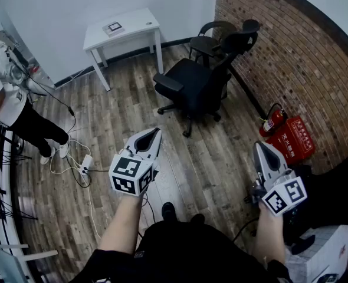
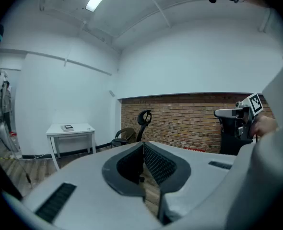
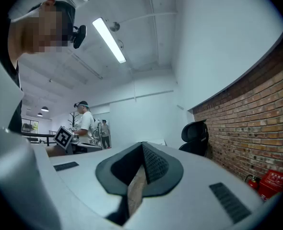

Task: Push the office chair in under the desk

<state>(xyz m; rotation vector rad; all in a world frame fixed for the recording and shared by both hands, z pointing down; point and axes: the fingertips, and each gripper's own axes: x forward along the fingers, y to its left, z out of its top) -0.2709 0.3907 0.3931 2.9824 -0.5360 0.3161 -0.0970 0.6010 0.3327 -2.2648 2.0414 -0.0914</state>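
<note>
In the far corner of the wood-floored room, the small white rectangular bench [image 1: 124,29] stands against the white wall. The black mesh-backed office chair on castors [image 1: 194,84] is well apart from it, off to the right near the brick wall, and not yet pushed in. A second dark armchair [image 1: 212,39] sits just behind it.

Left gripper [image 1: 155,133]: jaws pressed together, nothing between them. Right gripper [image 1: 260,147]: the same, jaws together and empty. Both hang over bare floor, well short of the chair.

Risks, as judged from here:
- The chair rides on swivel castors, so a push off-centre would likely spin it rather than roll it toward the bench.
- Narrow closed jaws on a mesh back or a rounded armrest could slide off mid-push.
- The bench looks narrow — armrests or the castor base may catch a leg and shove the bench itself.
- White cable and power strip [image 1: 84,165] lie on the floor at left; a wide route could snag a castor.
</note>
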